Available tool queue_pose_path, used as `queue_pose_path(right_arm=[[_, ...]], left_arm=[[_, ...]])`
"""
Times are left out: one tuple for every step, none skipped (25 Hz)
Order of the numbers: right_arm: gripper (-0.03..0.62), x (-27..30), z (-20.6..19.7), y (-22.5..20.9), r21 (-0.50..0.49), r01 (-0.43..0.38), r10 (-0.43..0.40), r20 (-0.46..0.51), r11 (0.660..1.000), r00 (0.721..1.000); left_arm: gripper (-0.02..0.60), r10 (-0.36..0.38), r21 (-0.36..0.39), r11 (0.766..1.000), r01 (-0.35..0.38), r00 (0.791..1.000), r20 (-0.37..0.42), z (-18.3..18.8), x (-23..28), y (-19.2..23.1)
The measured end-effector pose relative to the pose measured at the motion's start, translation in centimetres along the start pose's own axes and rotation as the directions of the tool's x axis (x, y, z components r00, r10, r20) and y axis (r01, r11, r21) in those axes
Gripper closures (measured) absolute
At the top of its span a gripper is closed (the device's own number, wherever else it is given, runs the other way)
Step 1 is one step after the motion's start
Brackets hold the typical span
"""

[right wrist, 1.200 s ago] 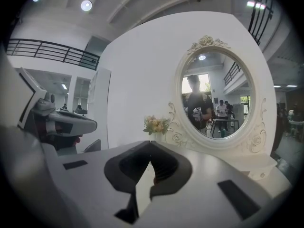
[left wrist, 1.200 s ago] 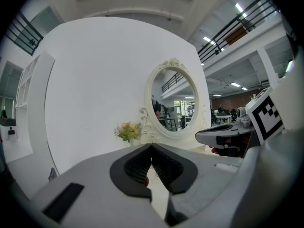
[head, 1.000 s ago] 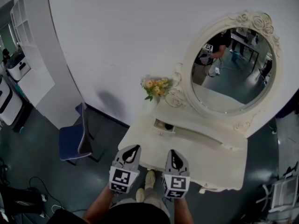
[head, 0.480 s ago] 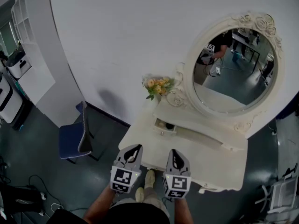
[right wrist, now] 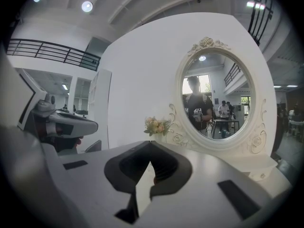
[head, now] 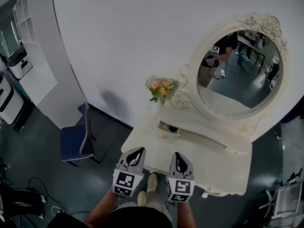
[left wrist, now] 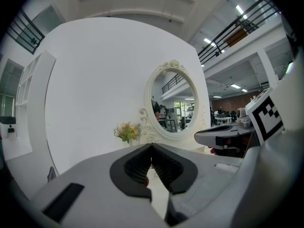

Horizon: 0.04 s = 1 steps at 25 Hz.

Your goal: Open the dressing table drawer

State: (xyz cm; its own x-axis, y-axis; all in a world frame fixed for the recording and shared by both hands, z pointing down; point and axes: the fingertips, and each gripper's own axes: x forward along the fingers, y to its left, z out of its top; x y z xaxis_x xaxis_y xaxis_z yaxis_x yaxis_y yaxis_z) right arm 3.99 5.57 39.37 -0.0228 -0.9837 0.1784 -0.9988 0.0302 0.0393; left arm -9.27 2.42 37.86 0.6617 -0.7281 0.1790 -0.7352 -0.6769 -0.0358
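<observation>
Drawer (head: 167, 129) lies farther off, beyond left gripper (head: 135, 155) and right gripper (head: 178, 159) — well apart; both pairs of jaws pressed together, empty.

Small cream drawer (head: 166, 132), left end of the dressing table (head: 204, 163) upper tier, partly pulled out (dark interior showing).
</observation>
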Motion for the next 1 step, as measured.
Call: queue_pose_path(right_arm=[[0.595, -0.01, 0.05, 0.02, 0.0, 0.0, 0.0, 0.0, 1.0, 1.0]], left_arm=[[0.578, 0.0, 0.0, 1.0, 0.0, 1.0, 0.0, 0.0, -0.02, 0.01]])
